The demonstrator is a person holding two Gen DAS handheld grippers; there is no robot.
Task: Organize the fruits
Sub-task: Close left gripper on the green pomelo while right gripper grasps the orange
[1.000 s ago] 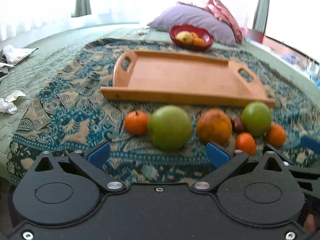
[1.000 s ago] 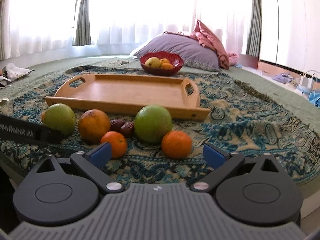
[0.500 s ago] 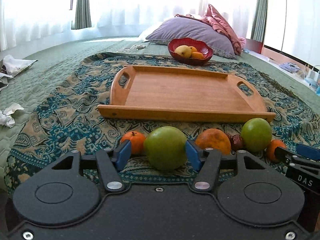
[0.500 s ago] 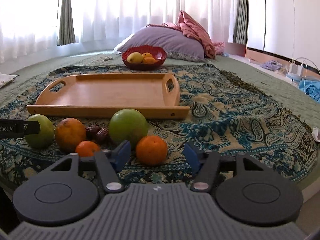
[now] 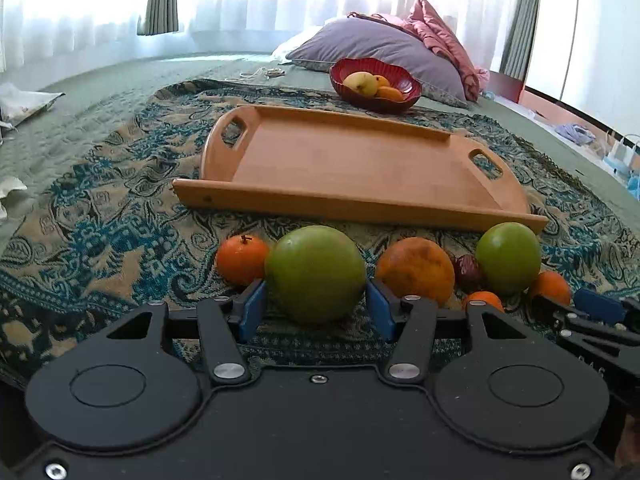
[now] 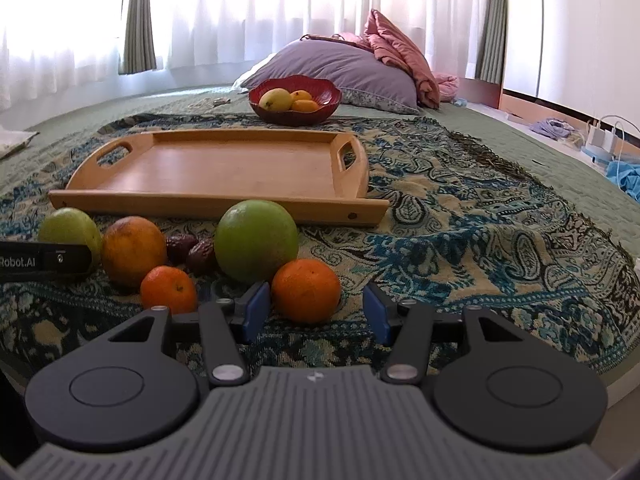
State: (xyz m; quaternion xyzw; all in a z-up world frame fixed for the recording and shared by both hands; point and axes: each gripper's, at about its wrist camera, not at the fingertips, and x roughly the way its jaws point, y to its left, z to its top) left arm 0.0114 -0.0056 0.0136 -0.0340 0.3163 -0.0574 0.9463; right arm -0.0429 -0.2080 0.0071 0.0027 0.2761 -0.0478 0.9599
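Observation:
A row of fruit lies on the patterned cloth in front of an empty wooden tray [image 5: 360, 164]. My left gripper [image 5: 316, 312] is closing on a large green fruit [image 5: 316, 272], and both blue pads touch its sides. A small orange [image 5: 242, 260] sits to its left and a brownish-orange fruit [image 5: 416, 270] to its right. My right gripper [image 6: 314, 316] is closing around a small orange [image 6: 306, 290]. The left pad is at the orange and a gap shows at the right pad. Behind that orange sits a second green fruit [image 6: 256, 240].
A red bowl [image 6: 296, 98] holding yellow and orange fruit stands beyond the tray, in front of a purple pillow [image 6: 340, 66]. Two dark dates [image 6: 192, 250] and another small orange [image 6: 168, 290] lie in the row. Crumpled paper [image 5: 24, 100] lies far left. Cables and clothes [image 6: 600, 140] lie far right.
Both grippers' jaws have narrowed from wide open. The left pads came in against the green fruit. The right gripper shifted right, from between two small oranges to around the right-hand one.

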